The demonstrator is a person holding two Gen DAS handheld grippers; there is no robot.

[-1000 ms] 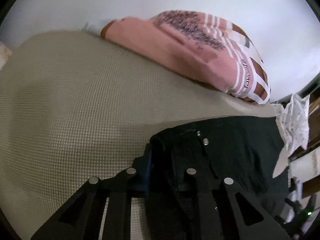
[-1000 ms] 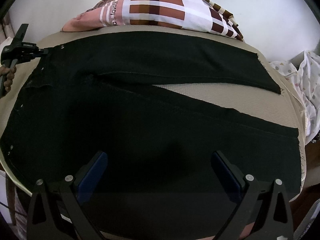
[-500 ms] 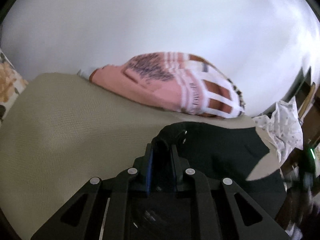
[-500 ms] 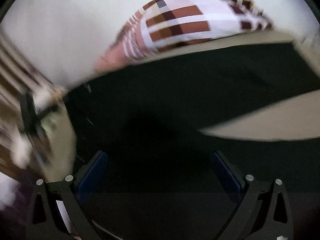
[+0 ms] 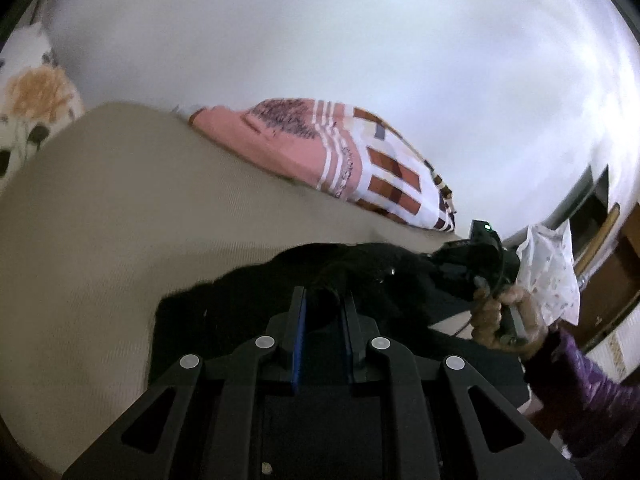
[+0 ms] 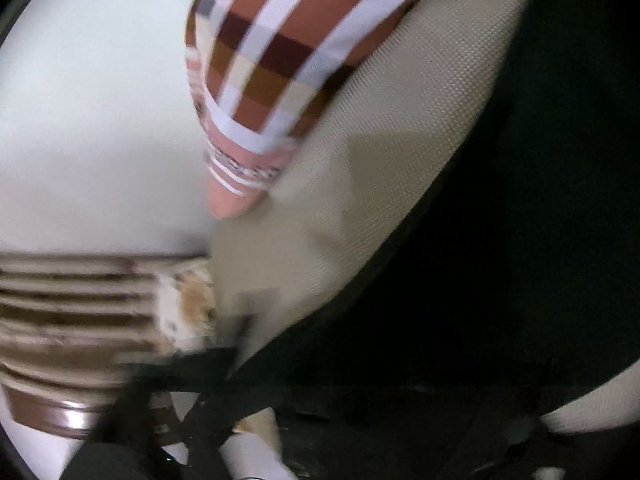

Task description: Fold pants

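Note:
Black pants lie on the beige bed cover. My left gripper is shut on a bunched fold of the pants' waist end, lifted off the bed. In the left wrist view the right gripper is at the right, held in a hand, touching the same raised black cloth. The right wrist view is blurred; the pants fill its right side and its own fingers are lost in the dark cloth.
A pink, white and brown checked pillow lies along the white wall, also in the right wrist view. A floral cushion is at far left. A white dotted cloth and wooden furniture are at right.
My left gripper has lifted the pants' waist and carried it toward the right gripper. The right gripper has swung sharply left and down, close to the cloth; its view is now blurred.

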